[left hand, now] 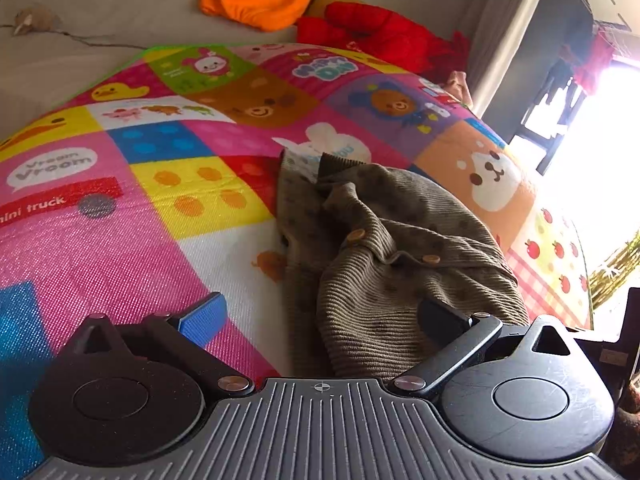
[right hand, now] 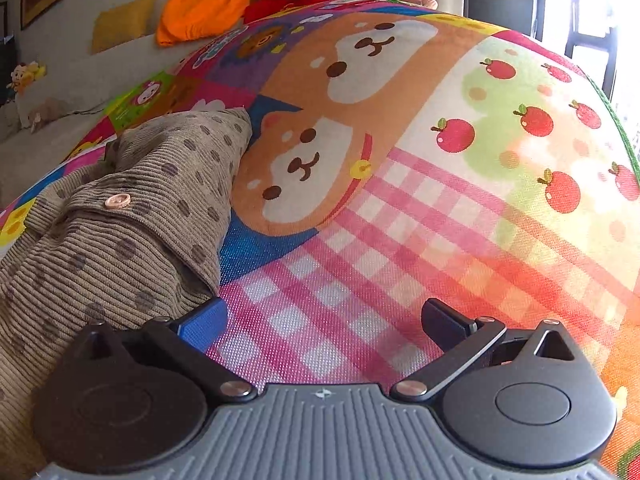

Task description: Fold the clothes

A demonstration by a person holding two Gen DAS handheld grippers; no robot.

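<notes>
While our brown cardigan (left hand: 384, 248) lies crumpled on the play mat (left hand: 132, 208), our left gripper (left hand: 320, 316) and right gripper (right hand: 324, 320) gape wide, holding nothing; folding isn't begun.

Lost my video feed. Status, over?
Left gripper and right gripper: jaws open, empty. Brown dotted cardigan crumpled on play mat, unfolded. Nothing in the way.

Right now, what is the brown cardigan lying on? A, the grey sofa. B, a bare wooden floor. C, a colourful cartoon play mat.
C: the cardigan lies crumpled on the cartoon-print mat, with both hand-held grippers open beside it.
</notes>
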